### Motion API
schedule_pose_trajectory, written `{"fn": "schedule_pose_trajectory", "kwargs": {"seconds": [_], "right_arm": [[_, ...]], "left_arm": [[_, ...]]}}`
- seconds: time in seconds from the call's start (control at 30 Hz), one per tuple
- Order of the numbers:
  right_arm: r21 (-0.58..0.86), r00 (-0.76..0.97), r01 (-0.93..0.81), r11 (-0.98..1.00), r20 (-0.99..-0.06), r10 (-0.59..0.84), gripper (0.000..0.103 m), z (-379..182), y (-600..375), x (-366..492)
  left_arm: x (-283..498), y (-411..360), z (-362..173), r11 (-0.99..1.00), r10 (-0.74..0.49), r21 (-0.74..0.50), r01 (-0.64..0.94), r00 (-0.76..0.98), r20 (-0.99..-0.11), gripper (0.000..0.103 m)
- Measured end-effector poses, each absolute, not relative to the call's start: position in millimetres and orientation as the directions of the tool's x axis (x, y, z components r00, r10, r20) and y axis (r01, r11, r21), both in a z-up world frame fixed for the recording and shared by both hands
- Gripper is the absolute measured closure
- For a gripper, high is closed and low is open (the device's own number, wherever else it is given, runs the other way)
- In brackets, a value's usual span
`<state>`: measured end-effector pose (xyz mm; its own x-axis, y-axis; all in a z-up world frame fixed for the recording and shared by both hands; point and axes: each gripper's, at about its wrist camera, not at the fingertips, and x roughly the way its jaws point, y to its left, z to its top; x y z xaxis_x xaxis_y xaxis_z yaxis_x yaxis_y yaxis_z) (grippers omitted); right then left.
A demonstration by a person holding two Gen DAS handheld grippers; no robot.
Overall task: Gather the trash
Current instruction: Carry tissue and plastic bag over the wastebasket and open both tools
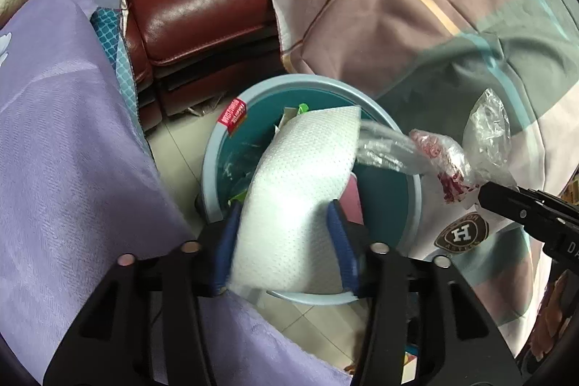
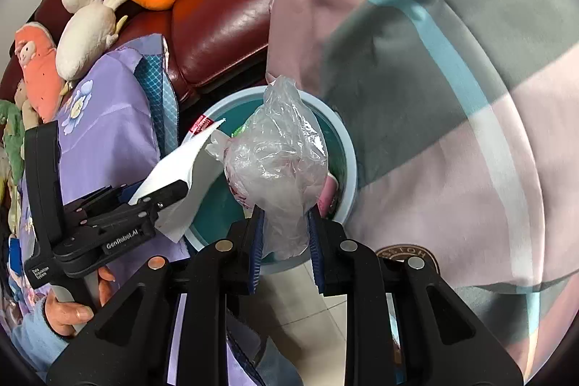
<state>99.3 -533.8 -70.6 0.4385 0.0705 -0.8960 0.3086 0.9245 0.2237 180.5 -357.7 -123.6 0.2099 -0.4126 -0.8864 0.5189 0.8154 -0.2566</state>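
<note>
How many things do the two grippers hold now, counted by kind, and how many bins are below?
Paper towel, in the left gripper: 1
Clear plastic bag, in the right gripper: 1
Blue trash bin: 1
Total: 3

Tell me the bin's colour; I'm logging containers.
Bin: teal inside, light blue rim; clearest in the left wrist view.

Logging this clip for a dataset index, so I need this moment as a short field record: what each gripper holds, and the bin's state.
left gripper: shut on white paper towel
right gripper: shut on clear plastic bag
trash bin: blue, round, on tiled floor, already holds trash
position: both items held above the bin opening
backdrop: dark red leather sofa
</note>
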Motion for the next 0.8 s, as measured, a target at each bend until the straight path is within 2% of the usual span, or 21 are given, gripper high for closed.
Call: {"fn": "schedule_pose_trajectory", "kwargs": {"seconds": [0.1, 0.4, 0.47, 0.53, 0.6, 0.67, 0.73, 0.8], "right_arm": [[0.217, 0.443, 0.309, 0.926, -0.895, 0.062, 0.082, -68, -533, 103], [0.195, 0.454, 0.329, 0.924, -0.891, 0.026, 0.081, -58, -541, 104], [0.198, 0.444, 0.321, 0.926, -0.895, 0.037, 0.081, -60, -539, 106], [0.201, 0.435, 0.312, 0.929, -0.899, 0.048, 0.080, -64, -534, 108], [0.209, 0.425, 0.298, 0.931, -0.903, 0.066, 0.079, -69, -528, 111], [0.220, 0.413, 0.282, 0.934, -0.906, 0.089, 0.076, -73, -521, 115], [0.232, 0.410, 0.261, 0.937, -0.906, 0.110, 0.064, -74, -512, 120], [0.229, 0.411, 0.249, 0.941, -0.905, 0.112, 0.056, -73, -506, 121]], "left_arm": [[182, -357, -122, 0.812, -0.424, -0.264, 0.521, 0.215, -0.880, 0.042], [179, -362, -123, 0.792, -0.436, -0.281, 0.542, 0.179, -0.882, 0.040], [178, -358, -118, 0.797, -0.433, -0.275, 0.539, 0.191, -0.881, 0.035], [177, -354, -113, 0.804, -0.431, -0.273, 0.529, 0.202, -0.879, 0.020], [174, -346, -106, 0.815, -0.427, -0.266, 0.515, 0.223, -0.876, 0.014], [173, -337, -101, 0.823, -0.424, -0.268, 0.501, 0.229, -0.876, 0.013], [172, -328, -97, 0.830, -0.424, -0.275, 0.485, 0.229, -0.876, 0.012], [170, -321, -92, 0.838, -0.420, -0.274, 0.473, 0.236, -0.876, 0.012]]}}
